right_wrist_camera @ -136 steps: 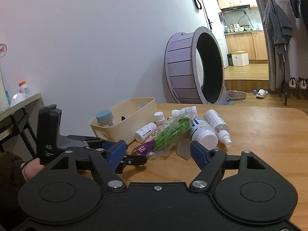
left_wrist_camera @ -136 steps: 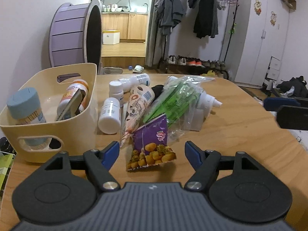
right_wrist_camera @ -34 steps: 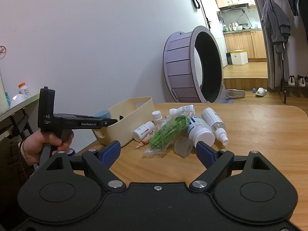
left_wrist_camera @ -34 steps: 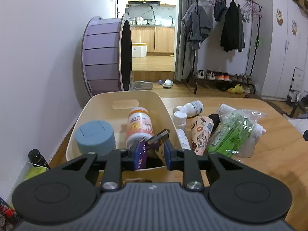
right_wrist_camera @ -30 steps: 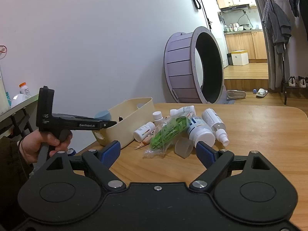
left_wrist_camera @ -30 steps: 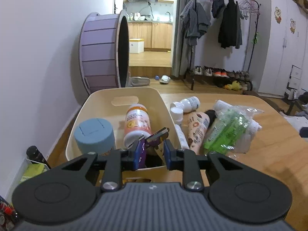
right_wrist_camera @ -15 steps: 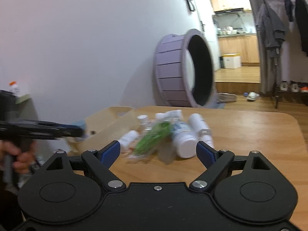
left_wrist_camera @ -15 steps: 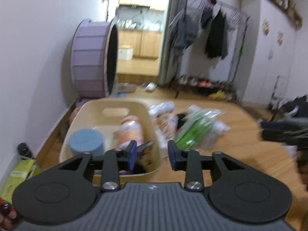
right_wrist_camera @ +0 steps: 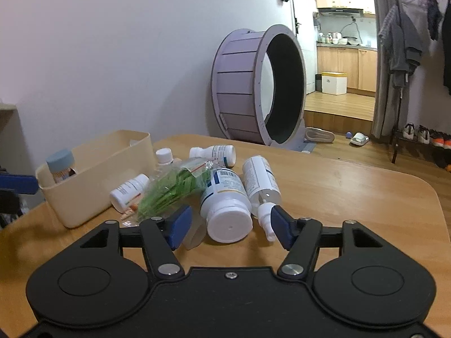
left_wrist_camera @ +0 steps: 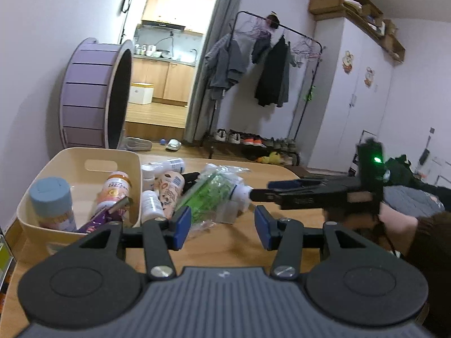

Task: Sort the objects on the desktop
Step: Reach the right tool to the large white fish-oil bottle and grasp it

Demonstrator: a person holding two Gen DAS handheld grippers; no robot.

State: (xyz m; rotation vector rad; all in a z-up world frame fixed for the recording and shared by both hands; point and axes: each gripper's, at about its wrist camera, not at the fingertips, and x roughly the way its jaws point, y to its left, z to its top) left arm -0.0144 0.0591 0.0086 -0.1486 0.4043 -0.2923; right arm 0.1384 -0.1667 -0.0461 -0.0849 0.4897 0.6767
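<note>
A: How were the jaws found?

B: The left gripper (left_wrist_camera: 220,226) was seen empty, its jaws opening. The purple snack packet (left_wrist_camera: 103,217), clamped there a second before, had been dropped into the cream basket (left_wrist_camera: 135,174) at the table's left edge, so one item was judged sorted.

A: And the right gripper (right_wrist_camera: 229,226)?

B: Its jaws were closing, with the large white bottle (right_wrist_camera: 225,200) between them; the pads were not yet seen pressing.

A: How was that bottle laid?

B: On its side near the table's middle, its long axis running away from the gripper, its cap pointed toward the jaws.
</note>
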